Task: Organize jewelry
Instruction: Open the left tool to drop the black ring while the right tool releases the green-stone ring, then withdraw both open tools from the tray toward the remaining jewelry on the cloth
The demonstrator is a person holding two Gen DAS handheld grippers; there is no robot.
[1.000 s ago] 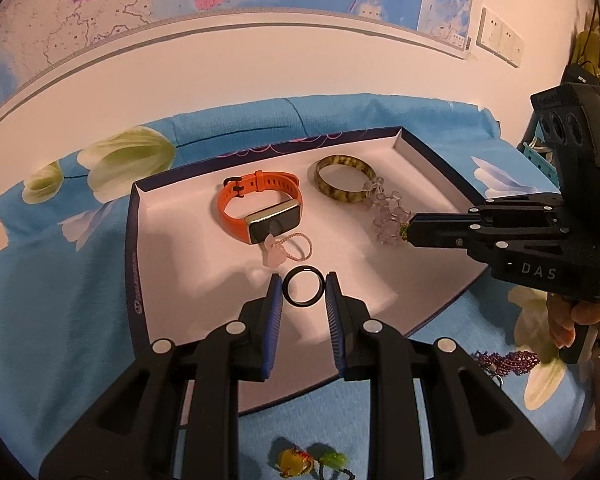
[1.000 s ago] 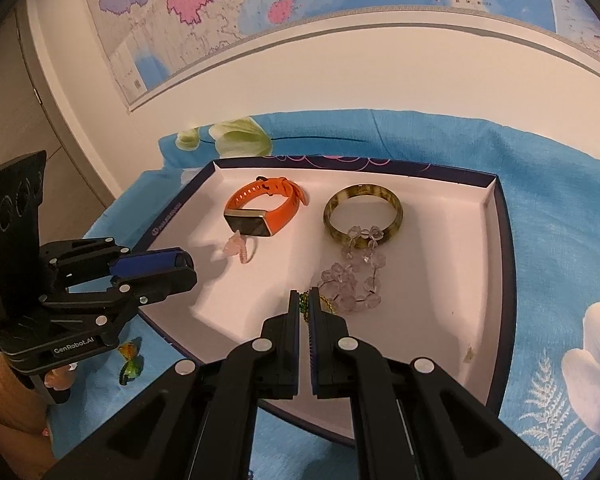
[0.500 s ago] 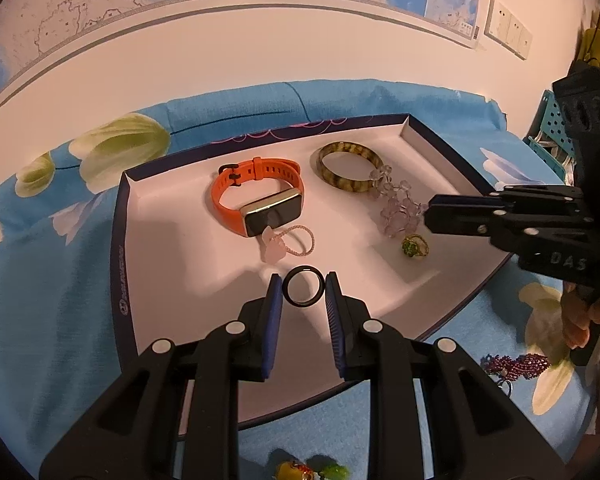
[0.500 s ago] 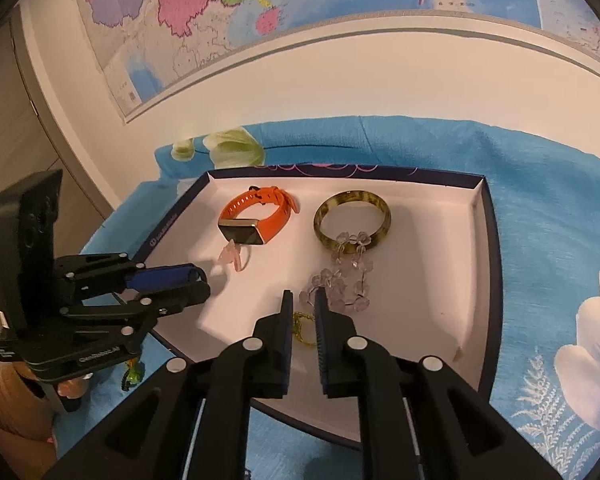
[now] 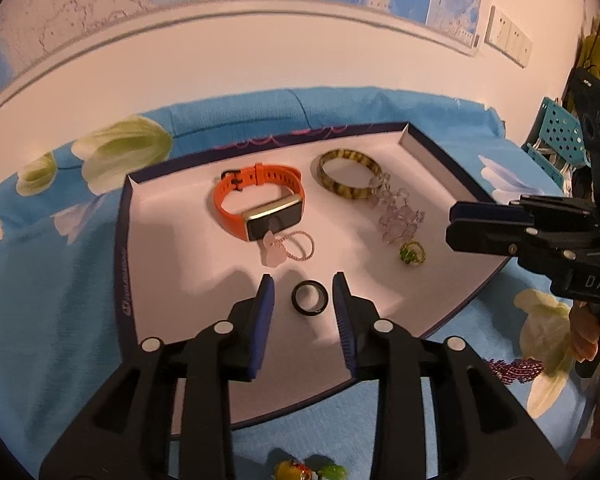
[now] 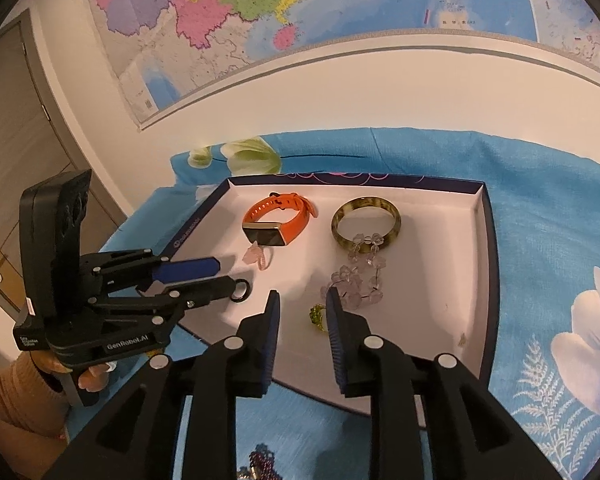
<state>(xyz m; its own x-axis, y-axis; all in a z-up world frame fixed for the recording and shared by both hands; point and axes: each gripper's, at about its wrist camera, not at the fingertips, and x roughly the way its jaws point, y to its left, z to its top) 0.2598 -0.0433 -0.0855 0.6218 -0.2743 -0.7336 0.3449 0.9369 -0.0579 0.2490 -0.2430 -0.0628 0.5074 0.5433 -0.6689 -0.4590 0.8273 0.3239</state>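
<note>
Six jewellery pieces in shallow white-lined box tray with dark navy rim (image 5: 124, 240), set on blue floral cloth (image 5: 40, 280).

- Orange silicone smartwatch with gold-edged rectangular face (image 5: 260, 204): rear left of tray, lying on its side.
- Pink thin-cord charm with pale stone pendant (image 5: 288, 246): touching watch face, on its near side.
- Olive-green mottled bangle (image 5: 350, 174): rear centre.
- Clear pale-lilac crystal bead bracelet (image 5: 396, 216): overlapping near edge of bangle, trailing toward front.
- Small green-stone gold ring (image 5: 412, 254): just in front of crystal bracelet.
- Black plain band ring (image 5: 310, 299): lying flat on tray floor, near front edge.

Left gripper (image 5: 304, 292): blue-padded fingers spread wide, one either side of black ring, touching neither side of it. Right gripper (image 6: 300, 312): fingers likewise spread apart, nothing between them, tips above tray's front part near green ring (image 6: 318, 318).

Outside tray, on cloth: purple bead string (image 5: 516, 368) to the right; yellow-and-green trinket (image 5: 308, 470) at front, partly cut off.
</note>
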